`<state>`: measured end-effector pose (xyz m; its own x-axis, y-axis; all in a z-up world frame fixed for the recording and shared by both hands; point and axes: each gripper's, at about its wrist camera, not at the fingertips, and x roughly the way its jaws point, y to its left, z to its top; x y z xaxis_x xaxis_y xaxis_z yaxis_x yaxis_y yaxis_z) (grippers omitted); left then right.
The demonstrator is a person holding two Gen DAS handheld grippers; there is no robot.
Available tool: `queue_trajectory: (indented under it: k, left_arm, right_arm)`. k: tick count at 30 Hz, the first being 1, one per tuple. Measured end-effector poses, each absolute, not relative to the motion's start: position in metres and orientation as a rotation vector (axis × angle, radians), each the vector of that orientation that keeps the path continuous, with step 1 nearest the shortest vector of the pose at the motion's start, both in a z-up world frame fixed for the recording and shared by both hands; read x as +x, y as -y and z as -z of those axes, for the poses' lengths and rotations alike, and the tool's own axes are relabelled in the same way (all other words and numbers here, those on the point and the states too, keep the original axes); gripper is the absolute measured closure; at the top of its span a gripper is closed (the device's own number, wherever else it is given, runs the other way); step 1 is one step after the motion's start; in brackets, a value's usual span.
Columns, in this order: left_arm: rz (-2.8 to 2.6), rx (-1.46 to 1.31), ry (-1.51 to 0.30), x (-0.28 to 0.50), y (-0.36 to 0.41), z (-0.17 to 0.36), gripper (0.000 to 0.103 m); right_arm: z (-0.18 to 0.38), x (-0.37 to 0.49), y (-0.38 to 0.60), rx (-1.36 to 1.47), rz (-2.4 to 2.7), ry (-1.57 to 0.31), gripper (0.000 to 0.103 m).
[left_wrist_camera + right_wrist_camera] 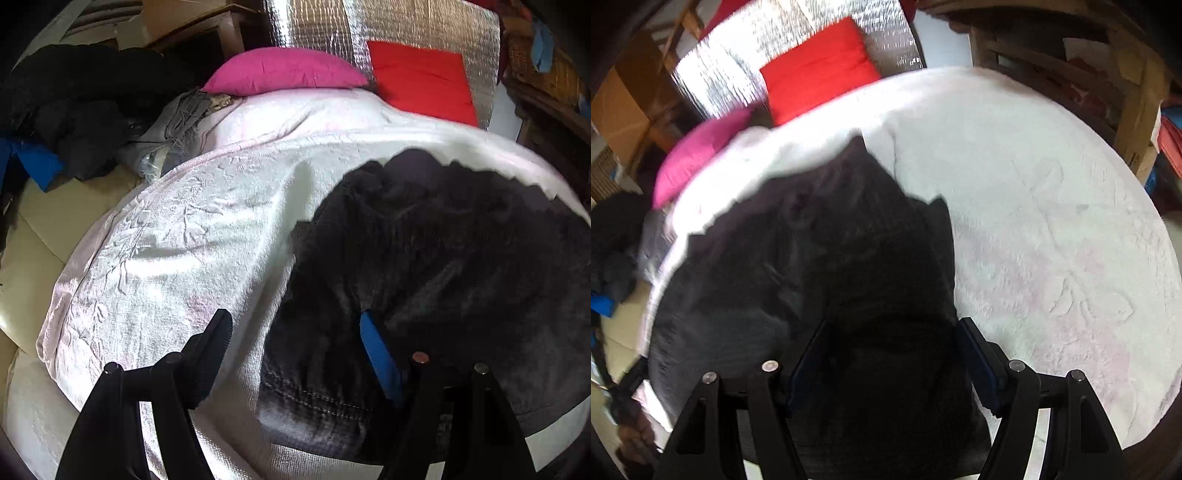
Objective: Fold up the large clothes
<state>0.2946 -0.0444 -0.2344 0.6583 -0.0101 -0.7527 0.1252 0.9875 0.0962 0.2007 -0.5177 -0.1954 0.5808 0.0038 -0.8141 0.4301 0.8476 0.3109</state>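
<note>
A large dark grey garment (443,266) lies bunched on a white bedspread (177,236). In the left wrist view my left gripper (295,347) is open; its left finger rests over the white cover, and its blue-padded right finger (380,358) presses into the garment's stitched hem. In the right wrist view the same garment (812,258) fills the gap between the fingers of my right gripper (890,354), which stand wide apart with dark fabric between the pads. The view is blurred.
A pink pillow (284,70) and a red cushion (421,77) lie at the head of the bed against a silver foil panel (317,26). A pile of dark clothes (74,107) sits left of the bed. Wooden furniture (1071,74) stands at the right.
</note>
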Motion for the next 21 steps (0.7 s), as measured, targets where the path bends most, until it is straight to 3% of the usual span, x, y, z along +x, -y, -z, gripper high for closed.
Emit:
queue_trajectory:
  k: [5, 11, 15, 21]
  left_arm:
    - [0.041, 0.085, -0.813, 0.309, 0.028, 0.217, 0.031]
    - [-0.01, 0.053, -0.89, 0.337, 0.021, 0.236, 0.031]
    - [-0.031, 0.113, -0.978, 0.347, 0.03, 0.263, 0.03]
    - [-0.015, 0.153, -0.87, 0.323, 0.031, 0.237, 0.031]
  right_arm:
    - [0.165, 0.207, 0.536, 0.607, 0.267, -0.807, 0.029]
    - [0.175, 0.264, 0.537, 0.594, 0.278, -0.848, 0.03]
    - [0.216, 0.295, 0.54, 0.557, 0.34, -0.991, 0.035]
    - [0.184, 0.262, 0.532, 0.578, 0.31, -0.87, 0.035]
